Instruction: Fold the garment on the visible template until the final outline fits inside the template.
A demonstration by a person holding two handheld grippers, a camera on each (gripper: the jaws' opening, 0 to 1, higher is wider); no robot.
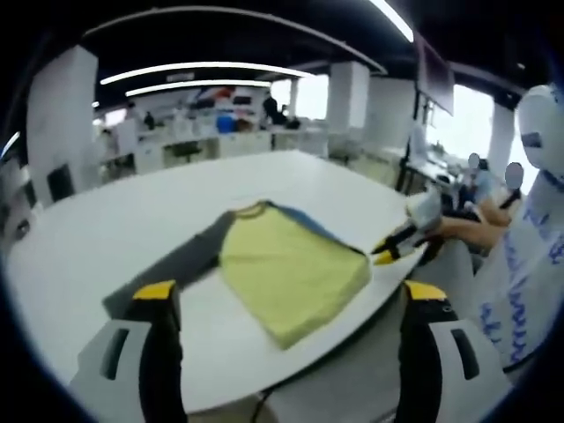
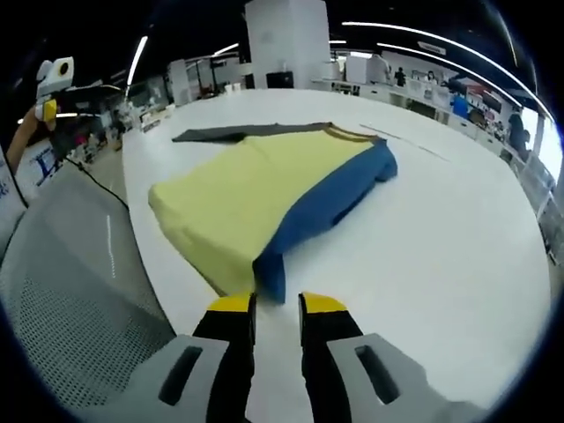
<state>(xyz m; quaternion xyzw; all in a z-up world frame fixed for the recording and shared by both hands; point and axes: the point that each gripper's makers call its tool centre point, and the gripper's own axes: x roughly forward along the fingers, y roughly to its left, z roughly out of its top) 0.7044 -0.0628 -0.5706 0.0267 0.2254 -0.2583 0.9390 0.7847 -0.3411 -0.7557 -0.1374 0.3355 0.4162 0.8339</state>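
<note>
Out past the far edge of the white worktop [image 1: 106, 229] in the left gripper view stand rows of desks and white pillars under long strip lights, all well back from the work. At the right of that frame people sit close by the worktop's edge, and a pale figure printed with blue marks fills the right margin. In between, the right gripper [image 1: 388, 249] pokes in from the right, its yellow tips pinched at the near-right corner of the garment [image 1: 286, 269]. Whether cloth is really caught there I cannot tell.

The left gripper [image 1: 291, 304] hangs at the bottom of its frame, jaws spread wide with nothing between them, the garment lying just beyond.

In the right gripper view the right gripper [image 2: 276, 305] has its yellow-tipped jaws nearly together with only a slim gap, right at the garment's [image 2: 264, 198] nearest corner, which sits by the worktop's [image 2: 441, 238] left edge. Below that edge is a grey perforated mat [image 2: 62, 300]. To the right the white surface runs broad and smooth.

The garment is soft and lies flat, a yellow panel with a blue sleeve folded along its right side and a dark grey sleeve stretched out at the upper left, ribbed collar at the far end.
</note>
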